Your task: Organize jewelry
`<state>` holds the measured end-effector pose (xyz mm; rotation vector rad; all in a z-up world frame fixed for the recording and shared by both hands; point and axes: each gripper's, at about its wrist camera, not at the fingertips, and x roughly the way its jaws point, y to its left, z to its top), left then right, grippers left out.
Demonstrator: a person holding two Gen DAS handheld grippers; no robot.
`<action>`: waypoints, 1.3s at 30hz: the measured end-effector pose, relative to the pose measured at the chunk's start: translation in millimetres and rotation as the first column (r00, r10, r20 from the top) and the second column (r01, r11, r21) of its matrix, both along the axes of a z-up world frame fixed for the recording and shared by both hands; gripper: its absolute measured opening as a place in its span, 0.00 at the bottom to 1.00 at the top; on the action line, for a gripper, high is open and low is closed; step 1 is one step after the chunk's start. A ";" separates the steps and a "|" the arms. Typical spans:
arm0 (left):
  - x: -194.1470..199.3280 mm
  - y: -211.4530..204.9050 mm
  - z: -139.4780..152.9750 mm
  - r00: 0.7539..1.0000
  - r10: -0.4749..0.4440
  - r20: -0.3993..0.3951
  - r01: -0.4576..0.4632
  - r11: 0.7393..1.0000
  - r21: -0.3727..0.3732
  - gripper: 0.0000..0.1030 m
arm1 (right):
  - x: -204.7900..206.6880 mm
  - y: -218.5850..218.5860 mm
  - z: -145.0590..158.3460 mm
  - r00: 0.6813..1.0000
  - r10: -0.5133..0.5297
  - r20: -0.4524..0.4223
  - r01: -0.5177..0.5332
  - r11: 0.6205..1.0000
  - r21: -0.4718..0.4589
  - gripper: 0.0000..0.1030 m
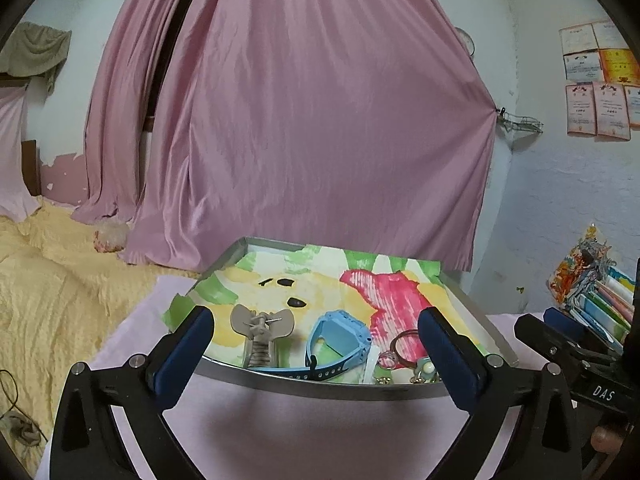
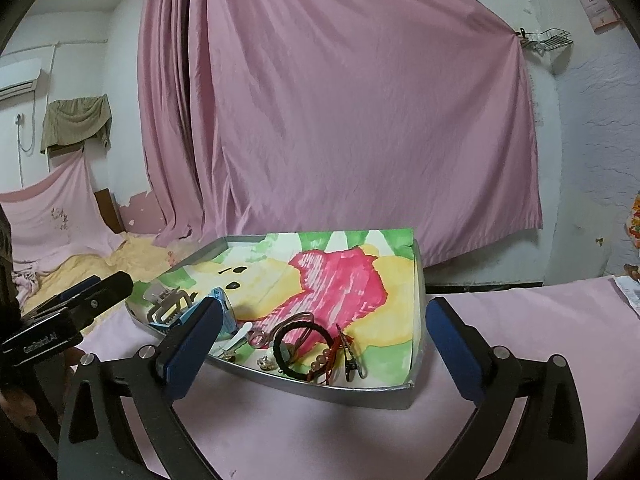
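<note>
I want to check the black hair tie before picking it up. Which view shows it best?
The right wrist view: the black hair tie lies whole and unblocked near the tray's front edge. In the left wrist view I cannot make it out; the gripper's right finger covers that area.

Both wrist cameras look forward along wide-spread fingers, low and close, toward a pink curtain (image 1: 320, 120). They share the metal tray (image 1: 320, 390) — the left view meets its near rim squarely, the right view its near corner.
</note>
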<state>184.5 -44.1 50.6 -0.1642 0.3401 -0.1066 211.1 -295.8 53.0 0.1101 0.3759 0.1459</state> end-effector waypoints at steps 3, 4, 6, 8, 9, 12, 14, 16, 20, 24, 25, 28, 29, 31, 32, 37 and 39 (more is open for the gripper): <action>-4.7 -1.6 1.3 1.000 0.004 0.015 -0.004 1.000 0.011 0.99 | -4.3 -0.6 1.0 1.000 -0.002 0.013 0.002 1.000 -0.001 0.97; -6.5 -2.4 1.6 1.000 0.002 0.018 -0.002 1.000 0.013 0.99 | -4.8 0.3 1.0 1.000 -0.001 0.016 0.001 1.000 -0.003 0.97; -9.8 -2.9 2.1 1.000 -0.001 0.024 0.000 1.000 0.017 0.99 | -7.5 1.2 1.9 1.000 0.003 0.025 -0.003 1.000 -0.006 0.97; -15.0 -2.8 2.8 0.999 0.003 0.032 -0.004 1.000 0.021 0.99 | -11.5 2.0 2.4 1.000 0.009 0.028 -0.008 1.000 -0.006 0.97; -18.3 -2.6 3.0 0.999 0.004 0.035 -0.005 1.000 0.022 0.99 | -12.6 3.1 2.5 1.000 0.011 0.029 -0.011 1.000 -0.006 0.97; -27.5 -3.0 3.8 0.999 0.003 0.038 -0.004 1.000 0.024 0.99 | -21.4 4.6 3.6 1.000 0.007 0.027 -0.007 1.000 -0.005 0.97; -36.4 -3.9 4.1 0.999 0.001 0.040 -0.002 1.000 0.026 0.99 | -30.6 5.9 4.2 1.000 0.007 0.031 -0.007 1.000 -0.002 0.97; -45.2 -4.3 4.7 0.999 0.000 0.043 -0.001 1.000 0.031 0.99 | -39.4 6.1 4.4 1.000 0.010 0.026 -0.011 1.000 0.015 0.97; -60.3 -3.4 4.9 0.999 -0.005 0.037 0.004 0.999 0.036 0.99 | -55.8 5.6 4.8 1.000 0.004 0.021 -0.005 0.999 0.038 0.97; -77.8 -1.5 4.0 0.999 -0.002 0.033 0.000 0.998 0.060 0.99 | -74.1 6.3 2.4 1.000 0.002 0.025 -0.003 0.999 0.035 0.97; -81.0 -1.2 3.5 0.999 0.000 0.033 -0.002 0.998 0.066 0.99 | -79.2 6.8 1.4 1.000 -0.002 0.025 0.001 0.999 0.033 0.97; -94.8 2.4 1.8 0.999 0.008 0.033 -0.011 0.997 0.082 0.99 | -92.0 8.7 -0.1 1.000 -0.007 0.022 0.007 1.000 0.030 0.97; -98.4 3.7 1.0 0.999 0.013 0.032 -0.016 0.996 0.086 0.99 | -96.6 9.5 -0.6 1.000 -0.009 0.022 0.009 1.000 0.027 0.97; -107.7 8.1 -0.5 0.999 0.025 0.035 -0.028 0.996 0.088 0.99 | -107.5 12.0 -0.8 1.000 -0.016 0.026 0.015 1.000 0.016 0.97; -110.9 9.9 -0.8 0.999 0.028 0.035 -0.031 0.996 0.086 0.99 | -112.2 13.2 -0.6 0.999 -0.018 0.027 0.017 1.000 0.011 0.97; -135.4 20.7 -4.3 0.999 0.044 0.031 -0.047 0.996 0.079 0.99 | -136.8 20.0 -0.7 0.999 -0.026 0.028 0.026 1.000 -0.003 0.97; -145.2 25.5 -5.6 0.998 0.057 0.037 -0.060 0.995 0.083 0.99 | -145.2 22.8 -1.3 0.999 -0.026 0.028 0.026 1.000 -0.006 0.97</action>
